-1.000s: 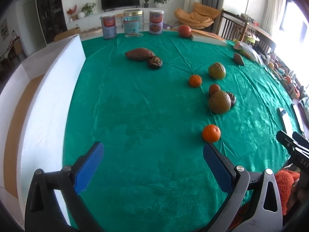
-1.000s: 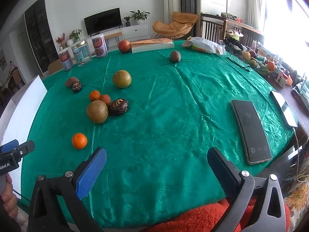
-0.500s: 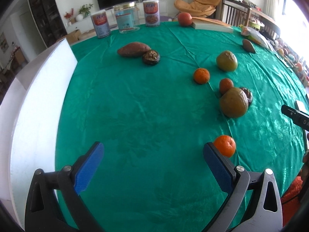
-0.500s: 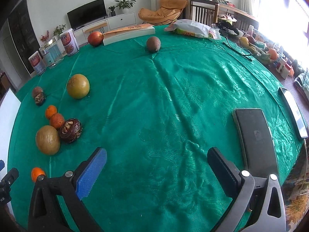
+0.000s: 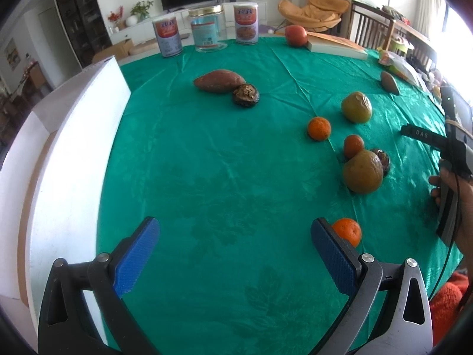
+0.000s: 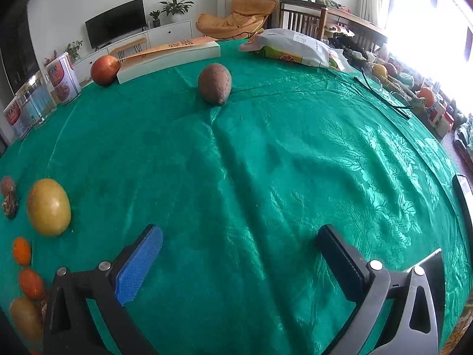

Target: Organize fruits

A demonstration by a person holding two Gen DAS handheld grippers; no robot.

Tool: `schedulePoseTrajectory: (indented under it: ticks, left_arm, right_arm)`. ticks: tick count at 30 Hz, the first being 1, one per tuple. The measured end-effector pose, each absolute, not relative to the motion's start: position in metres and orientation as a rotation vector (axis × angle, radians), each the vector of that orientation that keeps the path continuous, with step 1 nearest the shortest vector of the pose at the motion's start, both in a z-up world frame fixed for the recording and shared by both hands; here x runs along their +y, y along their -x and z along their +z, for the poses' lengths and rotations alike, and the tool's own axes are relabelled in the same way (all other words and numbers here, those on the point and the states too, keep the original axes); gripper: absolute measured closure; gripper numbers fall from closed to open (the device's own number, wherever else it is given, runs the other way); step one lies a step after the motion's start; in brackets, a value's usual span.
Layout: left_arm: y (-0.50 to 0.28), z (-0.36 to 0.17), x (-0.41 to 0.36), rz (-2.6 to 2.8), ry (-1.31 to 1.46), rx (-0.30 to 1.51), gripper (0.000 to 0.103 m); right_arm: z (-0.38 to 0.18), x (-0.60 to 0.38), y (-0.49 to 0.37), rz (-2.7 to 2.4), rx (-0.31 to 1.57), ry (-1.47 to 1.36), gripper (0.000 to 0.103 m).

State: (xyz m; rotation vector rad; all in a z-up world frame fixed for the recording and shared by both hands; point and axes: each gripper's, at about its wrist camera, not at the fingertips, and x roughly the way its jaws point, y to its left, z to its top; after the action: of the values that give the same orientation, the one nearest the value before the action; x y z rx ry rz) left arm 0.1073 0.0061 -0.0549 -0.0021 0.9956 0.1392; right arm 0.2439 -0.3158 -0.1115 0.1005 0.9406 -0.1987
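Fruits lie scattered on a green tablecloth [image 5: 224,153]. In the left wrist view a small orange [image 5: 347,232] sits just beyond the right finger of my open left gripper [image 5: 235,236]. Farther off are a brown-green round fruit [image 5: 363,172], two more oranges [image 5: 319,128], a yellow-green fruit [image 5: 356,107], a sweet potato [image 5: 218,81] and a dark wrinkled fruit [image 5: 246,95]. My right gripper [image 6: 241,244] is open over bare cloth. Ahead of it lies another sweet potato [image 6: 215,84], with a yellow fruit [image 6: 48,207] at its left and a red fruit [image 6: 105,70] far back.
A white foam box [image 5: 68,153] stands along the table's left side. Three tins [image 5: 204,29] and a book [image 6: 168,57] line the far edge. A printed bag [image 6: 292,48] lies at the far right, a phone [image 6: 434,269] near the right gripper.
Both grippers have moved forward over the table. The near orange now sits beside the left gripper's right finger. The right gripper swung toward the far sweet potato, and the phone slid out of view.
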Motion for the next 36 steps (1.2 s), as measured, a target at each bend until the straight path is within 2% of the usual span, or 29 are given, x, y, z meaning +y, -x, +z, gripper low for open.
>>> schedulePoseTrajectory:
  ticks: [24, 36]
  left_arm:
    - [-0.117, 0.0, -0.03, 0.273, 0.004, 0.9, 0.001]
    - [-0.132, -0.023, -0.015, 0.319, -0.036, 0.854, 0.001]
  right_arm:
    - [-0.111, -0.317, -0.246, -0.209, 0.944, -0.101, 0.0]
    - [-0.111, -0.317, -0.246, -0.208, 0.944, -0.1, 0.0]
